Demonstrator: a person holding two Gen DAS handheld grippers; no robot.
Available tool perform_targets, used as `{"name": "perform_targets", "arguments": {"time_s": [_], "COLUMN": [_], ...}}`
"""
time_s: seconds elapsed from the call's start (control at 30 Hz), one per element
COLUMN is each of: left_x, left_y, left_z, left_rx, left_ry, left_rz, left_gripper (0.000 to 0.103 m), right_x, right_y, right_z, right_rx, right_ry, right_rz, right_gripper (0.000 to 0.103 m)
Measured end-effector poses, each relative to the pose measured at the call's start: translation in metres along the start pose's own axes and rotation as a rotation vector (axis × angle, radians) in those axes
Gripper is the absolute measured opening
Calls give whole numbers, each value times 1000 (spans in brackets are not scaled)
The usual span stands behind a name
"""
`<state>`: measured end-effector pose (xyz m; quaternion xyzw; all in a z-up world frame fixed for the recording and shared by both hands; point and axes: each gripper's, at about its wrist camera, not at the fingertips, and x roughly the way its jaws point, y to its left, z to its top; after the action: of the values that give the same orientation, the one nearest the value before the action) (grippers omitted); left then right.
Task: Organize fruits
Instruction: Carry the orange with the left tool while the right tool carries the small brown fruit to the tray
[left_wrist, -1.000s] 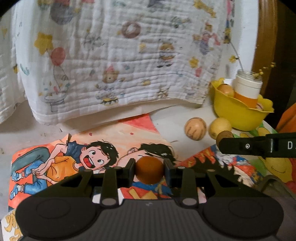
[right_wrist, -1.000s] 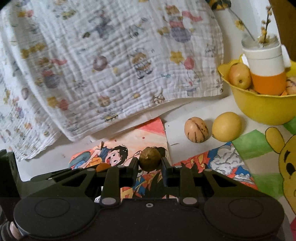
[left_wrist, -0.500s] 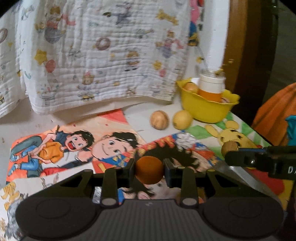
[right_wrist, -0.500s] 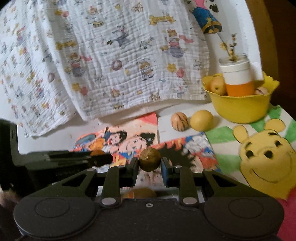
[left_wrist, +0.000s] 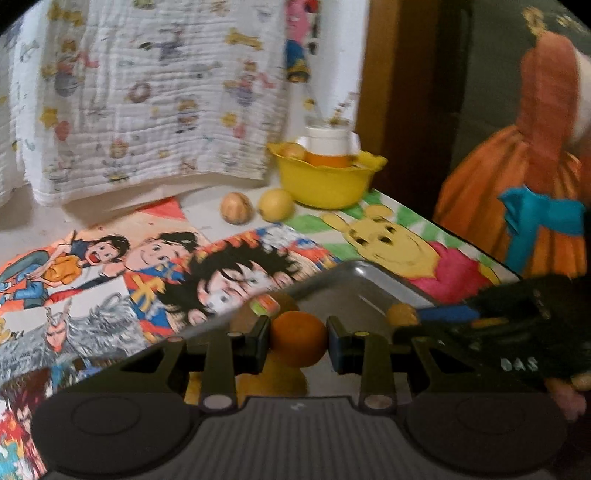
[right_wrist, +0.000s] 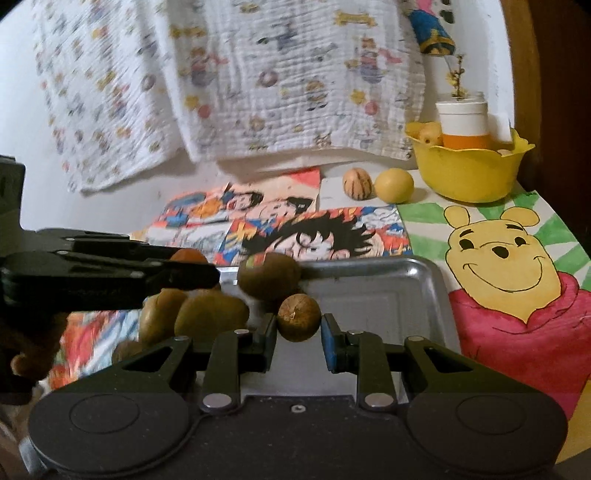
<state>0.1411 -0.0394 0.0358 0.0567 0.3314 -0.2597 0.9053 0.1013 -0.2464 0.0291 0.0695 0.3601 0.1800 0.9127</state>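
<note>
My left gripper (left_wrist: 297, 341) is shut on an orange fruit (left_wrist: 297, 338) and holds it over the near left part of a metal tray (left_wrist: 354, 291). My right gripper (right_wrist: 298, 332) stands over the same tray (right_wrist: 388, 295) with a small brown round fruit (right_wrist: 298, 319) between its fingers; the right pad stands a little off it. Several brown kiwis (right_wrist: 267, 275) lie in the tray's left part. A striped fruit (right_wrist: 357, 183) and a yellow fruit (right_wrist: 393, 184) lie on the table by the yellow bowl (right_wrist: 465, 173).
The yellow bowl holds a white and orange jar (right_wrist: 461, 123) and some fruit. A printed white cloth (right_wrist: 258, 74) hangs at the back. Cartoon drawings (right_wrist: 509, 266) cover the table. A wooden post stands behind the bowl. An orange garment (left_wrist: 535, 177) is at the right.
Both grippers pulled back from the far table with their fruits and now hang over the metal tray. The right jaws have widened slightly around the brown fruit.
</note>
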Motion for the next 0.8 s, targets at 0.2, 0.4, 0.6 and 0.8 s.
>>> {"name": "perform_targets", "arguments": {"time_s": [0.2, 0.4, 0.6, 0.8], "left_x": [-6, 3, 13, 20], "left_y": [-29, -39, -43, -43], "left_z": [-25, -37, -42, -40], "left_rx": [88, 81, 90, 69], "left_ry": [28, 89, 154, 215], "left_rz": [-26, -45, -30, -27], "left_gripper": [36, 36, 36, 36], "right_x": [-1, 4, 8, 13], "right_y": [4, 4, 1, -1], "right_z": [-14, -23, -26, -24], "right_rx": [-103, -156, -195, -180], "right_ry": [54, 106, 147, 197], "right_rz": [-6, 3, 4, 21], "right_gripper": [28, 28, 28, 28]}}
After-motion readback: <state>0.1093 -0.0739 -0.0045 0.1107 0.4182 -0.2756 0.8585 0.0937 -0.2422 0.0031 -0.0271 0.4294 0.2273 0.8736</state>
